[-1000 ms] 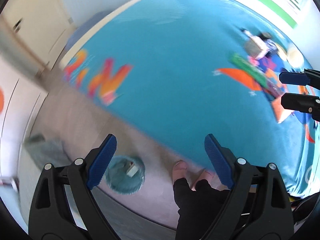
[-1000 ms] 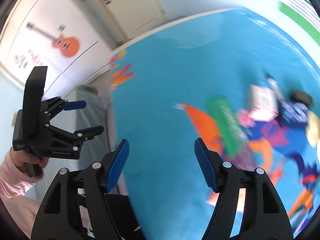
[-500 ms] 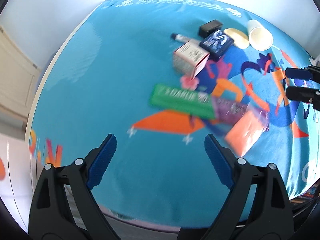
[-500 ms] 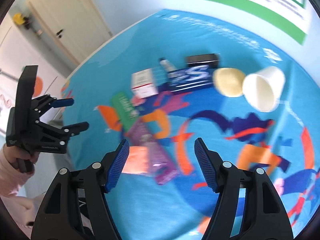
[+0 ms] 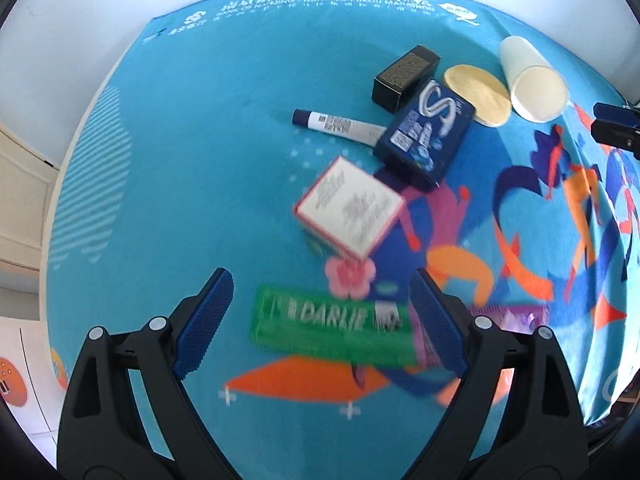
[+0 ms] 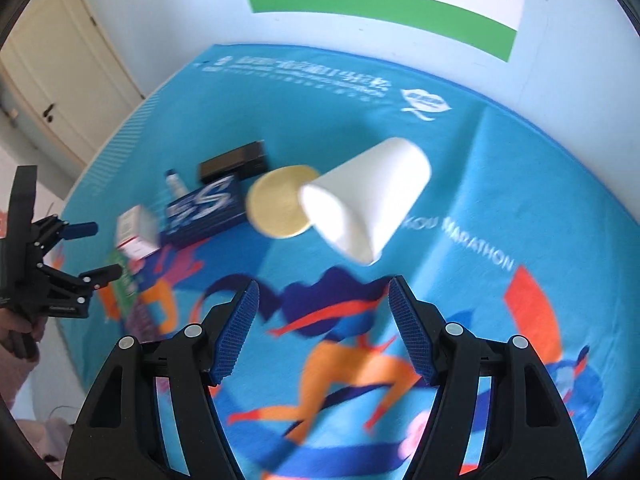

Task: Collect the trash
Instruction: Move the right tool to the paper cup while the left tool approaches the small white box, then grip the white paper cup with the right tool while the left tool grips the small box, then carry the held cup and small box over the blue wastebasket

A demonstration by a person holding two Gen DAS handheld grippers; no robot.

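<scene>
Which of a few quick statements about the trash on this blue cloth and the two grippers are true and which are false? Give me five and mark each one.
1. The white paper cup lies on its side. True.
2. The left gripper is shut on the green Darlie box. False: its jaws stand wide open and the box lies on the cloth ahead of them.
3. The black box lies at the far end of the dark blue box. True.
4. The right gripper holds the round yellow pad. False: it is open and empty; the pad lies flat beside the cup.
5. The white tube stands upright. False: it lies flat on the cloth.
</scene>
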